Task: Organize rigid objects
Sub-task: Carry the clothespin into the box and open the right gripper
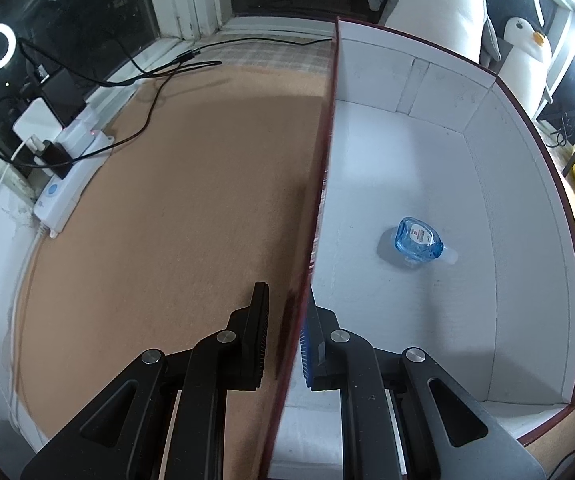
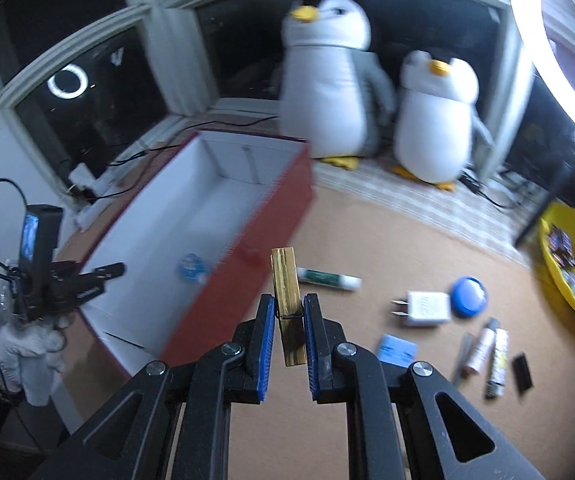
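A red box with a white inside [image 1: 427, 152] stands on the brown table; it also shows in the right wrist view [image 2: 247, 240]. A small blue bottle [image 1: 417, 240] lies on its floor, also seen from the right wrist [image 2: 191, 268]. My left gripper [image 1: 287, 320] is shut on the box's left wall [image 1: 319, 200], one finger outside, one inside. My right gripper [image 2: 289, 312] is shut on a gold bar-shaped object [image 2: 285, 292], held above the table just right of the box.
On the table right of the box lie a glue stick [image 2: 329, 279], a white charger [image 2: 425, 308], a blue round lid [image 2: 469, 296], a blue block [image 2: 397, 350] and several tubes [image 2: 487, 356]. A yellow fruit bowl [image 2: 567, 292] sits far right. Two plush penguins [image 2: 327, 80] stand behind. A power strip [image 1: 71, 184] lies left.
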Action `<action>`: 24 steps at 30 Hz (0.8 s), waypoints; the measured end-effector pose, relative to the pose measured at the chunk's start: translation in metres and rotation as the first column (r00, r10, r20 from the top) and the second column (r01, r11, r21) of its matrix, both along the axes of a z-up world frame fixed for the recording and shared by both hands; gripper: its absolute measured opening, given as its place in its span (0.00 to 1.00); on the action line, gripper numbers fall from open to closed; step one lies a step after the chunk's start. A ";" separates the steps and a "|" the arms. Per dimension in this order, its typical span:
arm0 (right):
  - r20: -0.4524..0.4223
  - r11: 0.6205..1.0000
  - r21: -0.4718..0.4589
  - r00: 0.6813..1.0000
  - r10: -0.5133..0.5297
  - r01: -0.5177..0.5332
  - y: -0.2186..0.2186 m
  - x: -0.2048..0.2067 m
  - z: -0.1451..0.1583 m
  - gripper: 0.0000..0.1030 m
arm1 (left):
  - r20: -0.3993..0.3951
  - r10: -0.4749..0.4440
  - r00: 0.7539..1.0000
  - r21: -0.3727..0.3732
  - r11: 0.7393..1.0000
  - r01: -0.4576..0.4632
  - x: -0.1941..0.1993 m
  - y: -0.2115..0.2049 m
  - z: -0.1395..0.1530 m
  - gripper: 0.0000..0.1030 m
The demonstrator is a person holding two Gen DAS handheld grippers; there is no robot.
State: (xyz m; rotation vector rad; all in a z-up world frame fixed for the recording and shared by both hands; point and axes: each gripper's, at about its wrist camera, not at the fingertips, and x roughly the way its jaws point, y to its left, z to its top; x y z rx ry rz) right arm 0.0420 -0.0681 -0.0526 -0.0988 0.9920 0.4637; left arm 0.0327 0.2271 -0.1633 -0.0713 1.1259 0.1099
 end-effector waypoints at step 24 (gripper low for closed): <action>-0.130 0.977 -0.057 0.972 0.195 -0.203 0.142 0.000 -0.061 0.13 | 0.034 -0.014 0.999 -0.026 1.000 0.015 -0.011 0.004 0.000 0.10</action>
